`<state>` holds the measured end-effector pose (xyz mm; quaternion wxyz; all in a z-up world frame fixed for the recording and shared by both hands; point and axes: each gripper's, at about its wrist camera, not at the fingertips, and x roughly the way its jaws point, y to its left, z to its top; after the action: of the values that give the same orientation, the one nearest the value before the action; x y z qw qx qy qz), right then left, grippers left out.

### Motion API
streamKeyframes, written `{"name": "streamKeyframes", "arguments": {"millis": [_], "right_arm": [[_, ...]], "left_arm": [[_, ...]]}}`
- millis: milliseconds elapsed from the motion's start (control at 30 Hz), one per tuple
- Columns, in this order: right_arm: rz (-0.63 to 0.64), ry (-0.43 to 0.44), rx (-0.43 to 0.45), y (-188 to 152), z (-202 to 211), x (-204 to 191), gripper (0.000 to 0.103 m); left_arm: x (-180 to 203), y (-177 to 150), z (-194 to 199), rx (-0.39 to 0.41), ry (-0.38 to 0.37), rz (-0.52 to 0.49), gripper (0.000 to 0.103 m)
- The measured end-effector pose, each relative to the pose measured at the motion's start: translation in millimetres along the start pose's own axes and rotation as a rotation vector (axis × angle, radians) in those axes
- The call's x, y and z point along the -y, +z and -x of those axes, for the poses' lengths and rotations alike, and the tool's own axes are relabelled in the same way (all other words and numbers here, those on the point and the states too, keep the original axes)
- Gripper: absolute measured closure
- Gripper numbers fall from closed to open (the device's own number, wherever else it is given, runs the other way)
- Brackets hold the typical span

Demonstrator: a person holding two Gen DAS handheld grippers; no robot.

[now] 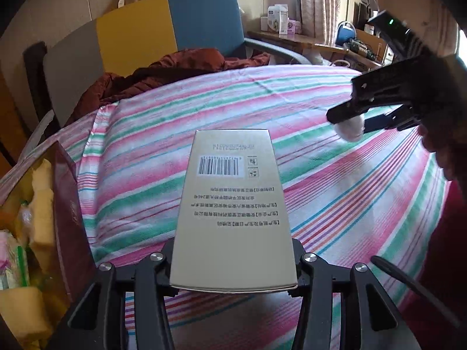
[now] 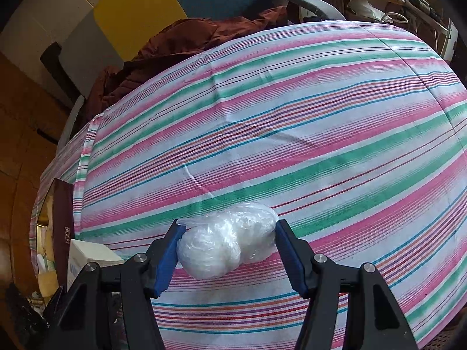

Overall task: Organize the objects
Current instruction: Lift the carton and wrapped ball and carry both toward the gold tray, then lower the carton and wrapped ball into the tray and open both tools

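Note:
My left gripper [image 1: 233, 265] is shut on a long gold box [image 1: 232, 204] with a barcode and holds it flat above the striped cloth [image 1: 163, 134]. My right gripper [image 2: 229, 250] is shut on a white plastic-wrapped bundle [image 2: 227, 242] above the same cloth [image 2: 292, 116]. In the left wrist view the right gripper [image 1: 354, 118] hangs at the right with the white bundle [image 1: 350, 129] in its fingers. The gold box's near end and the corner of the left gripper show at the lower left of the right wrist view [image 2: 87, 258].
A dark red open box [image 1: 68, 213] with yellow foam and packets stands at the cloth's left edge, also in the right wrist view [image 2: 62, 227]. A brown jacket [image 1: 175, 67] lies on a yellow-blue chair [image 1: 163, 26] behind. A cluttered desk [image 1: 321, 43] stands far right.

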<state>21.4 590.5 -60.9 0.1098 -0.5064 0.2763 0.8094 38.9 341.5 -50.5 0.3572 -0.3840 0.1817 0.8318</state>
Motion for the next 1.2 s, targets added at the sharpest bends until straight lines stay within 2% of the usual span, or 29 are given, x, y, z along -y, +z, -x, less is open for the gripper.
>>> {"name": "streamKeyframes", "arguments": {"millis": [200,433,733,933,1200], "right_arm": [[-0.014,-0.021,-0.001,0.3,-1.4,3.8,0.039],[-0.016,-0.080,-0.022,0.1,-8.5,4.4,0.039],[0.095,-0.187,-0.051,-2.5,-16.7,-12.8,0.040],[0.154,-0.104,-0.021,-12.3,6.4,-45.1,0.040],[0.293,0.023,0.018,-49.6,31.0,-124.2,0.040]], "left_arm": [[-17.6,-0.3,39.9,0.050,-0.032,0.044,0.053],[-50.8,-18.2,72.8,0.084,-0.025,0.103,0.053],[-89.6,-37.9,100.2,0.108,-0.002,0.185,0.053],[-105.0,-49.7,113.8,0.126,0.009,0.219,0.053],[-123.5,-58.7,126.7,0.149,0.034,0.264,0.053]]}}
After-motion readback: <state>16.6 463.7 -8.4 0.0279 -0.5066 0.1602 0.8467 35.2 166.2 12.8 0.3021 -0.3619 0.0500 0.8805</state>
